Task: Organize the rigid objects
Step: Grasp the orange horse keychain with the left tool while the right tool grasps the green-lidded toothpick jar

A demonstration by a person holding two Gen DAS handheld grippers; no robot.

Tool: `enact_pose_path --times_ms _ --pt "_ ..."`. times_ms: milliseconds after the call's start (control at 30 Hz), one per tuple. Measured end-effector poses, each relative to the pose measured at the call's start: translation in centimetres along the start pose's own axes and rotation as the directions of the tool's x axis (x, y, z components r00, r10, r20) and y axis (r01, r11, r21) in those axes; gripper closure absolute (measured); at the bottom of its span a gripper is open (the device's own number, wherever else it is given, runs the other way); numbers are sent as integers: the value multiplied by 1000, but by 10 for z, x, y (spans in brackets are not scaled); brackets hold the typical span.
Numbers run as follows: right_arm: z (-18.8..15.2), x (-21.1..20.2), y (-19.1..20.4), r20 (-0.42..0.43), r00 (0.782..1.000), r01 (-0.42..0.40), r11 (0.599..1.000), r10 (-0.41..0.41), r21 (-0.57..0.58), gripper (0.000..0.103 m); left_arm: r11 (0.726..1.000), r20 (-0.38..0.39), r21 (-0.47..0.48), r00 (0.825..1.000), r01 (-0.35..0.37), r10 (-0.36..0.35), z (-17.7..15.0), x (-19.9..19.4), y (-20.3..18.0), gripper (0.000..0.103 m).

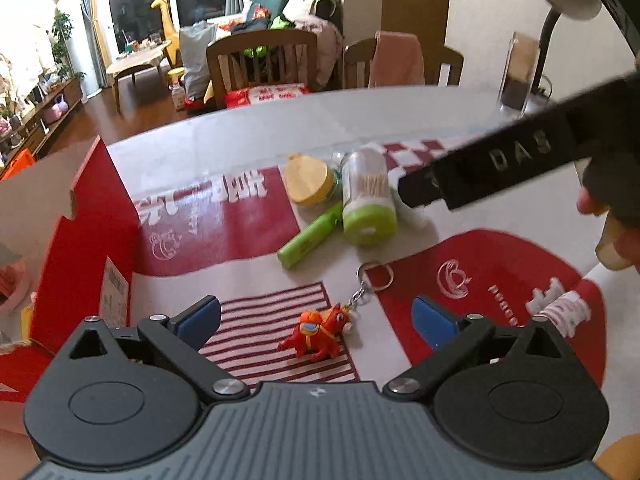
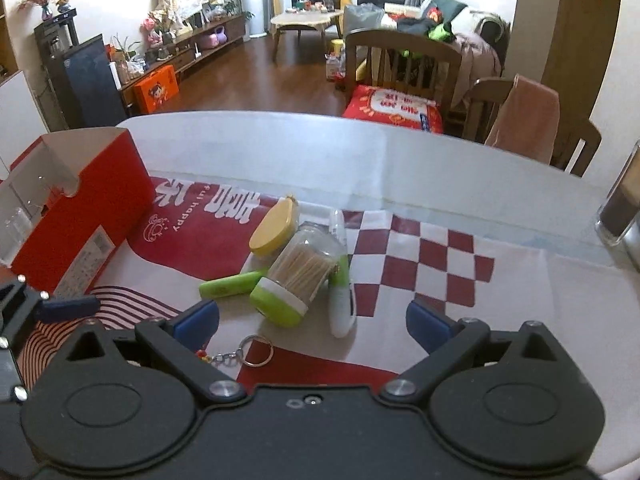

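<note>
My left gripper [image 1: 316,322] is open, its blue pads [image 1: 200,320] wide apart over the striped part of the cloth. A red toy horse keychain [image 1: 314,338] lies between them, untouched, its keyring [image 1: 376,276] pointing away. Beyond lie a green marker [image 1: 308,240], a toothpick jar [image 1: 368,196] with a green lid, and a yellow-lidded jar [image 1: 308,180]. My right gripper [image 2: 314,324] is open too, just short of the toothpick jar [image 2: 296,276], the green marker [image 2: 232,286] and a white-and-green pen-shaped thing [image 2: 342,292]. The yellow-lidded jar [image 2: 276,228] lies behind them.
An open red cardboard box [image 1: 92,232] stands at the left edge of the table [image 2: 280,140]. A tall glass jar [image 2: 616,216] stands at the far right. Two wooden chairs [image 2: 400,64] are behind the table. A red-and-white printed cloth [image 2: 420,264] covers the near half.
</note>
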State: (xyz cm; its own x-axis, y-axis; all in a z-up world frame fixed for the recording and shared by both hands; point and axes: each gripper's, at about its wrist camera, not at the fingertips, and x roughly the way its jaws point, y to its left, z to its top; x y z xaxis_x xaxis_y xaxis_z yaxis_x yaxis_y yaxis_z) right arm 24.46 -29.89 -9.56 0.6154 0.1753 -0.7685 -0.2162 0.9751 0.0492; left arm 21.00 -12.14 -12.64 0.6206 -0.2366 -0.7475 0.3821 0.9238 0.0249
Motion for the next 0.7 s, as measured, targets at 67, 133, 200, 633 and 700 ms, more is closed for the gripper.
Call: enact_pose_path --times_ms 67,133,200,633,700 --pt "0 8 1 -12 1000 2 1000 -2 0 5 1000 -12 -8 1000 4 -4 -3 7 1 1" --pt "0 16 3 -22 1000 7 1000 -7 -5 6 1000 -26 -12 1000 3 -3 -5 12 2 1" --pt "1 23 4 -31 999 17 1000 -17 -4 8 1000 -39 -18 999 -3 2 -7 19 2 1" --pt "14 64 -2 -102 995 18 993 -7 114 26 1000 -81 -8 997 1 -2 -11 41 -2 16" --pt "15 67 -3 -107 994 12 990 4 141 26 1000 -88 5 996 0 1 -12 44 -5 26"
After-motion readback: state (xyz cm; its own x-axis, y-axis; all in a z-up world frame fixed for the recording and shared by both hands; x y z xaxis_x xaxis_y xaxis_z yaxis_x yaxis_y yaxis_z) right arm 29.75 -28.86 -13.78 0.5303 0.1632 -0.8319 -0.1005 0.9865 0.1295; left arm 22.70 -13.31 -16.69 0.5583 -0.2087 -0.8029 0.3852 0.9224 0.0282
